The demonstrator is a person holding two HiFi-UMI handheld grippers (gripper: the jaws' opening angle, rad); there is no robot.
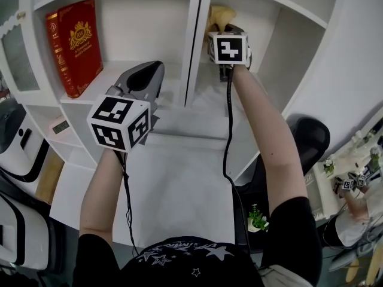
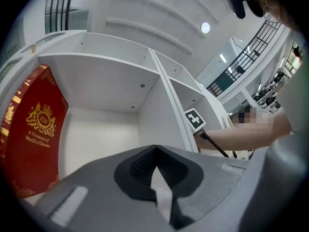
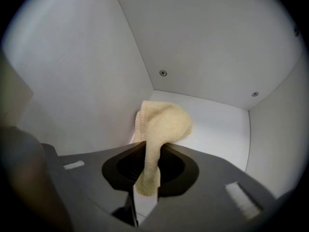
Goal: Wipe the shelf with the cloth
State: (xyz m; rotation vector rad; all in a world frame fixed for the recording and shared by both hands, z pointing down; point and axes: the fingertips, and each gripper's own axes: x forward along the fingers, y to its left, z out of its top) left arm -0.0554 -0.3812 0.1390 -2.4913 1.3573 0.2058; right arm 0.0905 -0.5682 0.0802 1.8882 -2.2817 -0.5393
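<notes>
The pale yellow cloth point(image 3: 163, 122) was pinched in the right gripper point(image 3: 147, 151), whose jaws were clamped on a narrow neck of it. Its loose end hung down between them, and a bunched wad stood out past the tips. That wad sat deep in the right-hand compartment of the white shelf point(image 1: 194, 46), close by the compartment's left wall; whether it pressed on the wall could not be told. The right arm reached well into that compartment. The left gripper point(image 2: 155, 151) hung in front of the left-hand compartment, its jaws brought together at the tips with nothing between them. A red book point(image 1: 75, 43) stood leaning at that compartment's left side.
</notes>
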